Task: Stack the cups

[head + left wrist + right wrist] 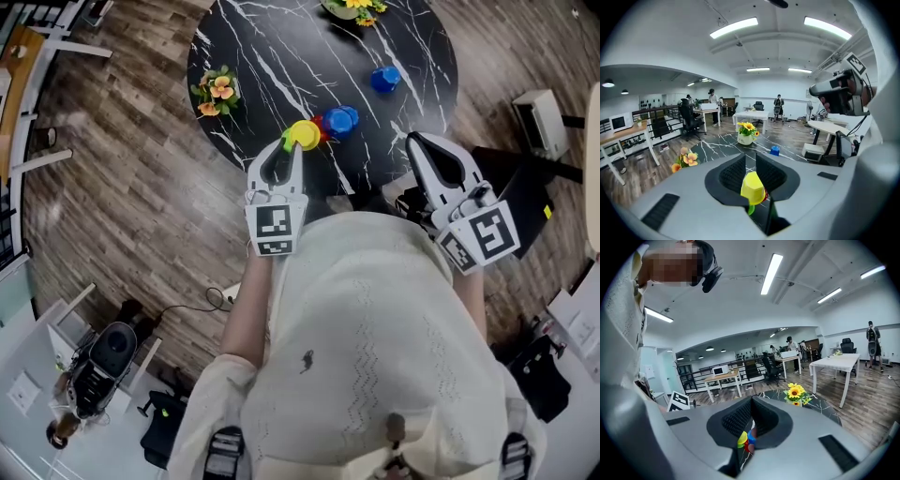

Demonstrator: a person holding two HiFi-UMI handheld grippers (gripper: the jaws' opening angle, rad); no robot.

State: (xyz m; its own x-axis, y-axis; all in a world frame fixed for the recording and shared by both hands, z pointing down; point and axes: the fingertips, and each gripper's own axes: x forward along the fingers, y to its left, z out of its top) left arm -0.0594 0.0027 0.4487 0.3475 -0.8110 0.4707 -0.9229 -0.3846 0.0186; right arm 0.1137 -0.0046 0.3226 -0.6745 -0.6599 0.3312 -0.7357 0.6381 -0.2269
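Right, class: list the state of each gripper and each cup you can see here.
left gripper: shut on yellow cup
yellow cup: held in left gripper's jaws
right gripper: shut, empty
near blue cup: on table, free
red cup: on table, beside near blue cup
far blue cup: on table, alone

- Your top (366, 328) is cream knit with faint zigzag rows.
- Your left gripper (291, 145) and right gripper (419, 142) are pale grey, with black-and-white marker cubes (276, 228).

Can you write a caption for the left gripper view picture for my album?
Left gripper pinching a yellow cup, with the black marble table and a pot of sunflowers behind.
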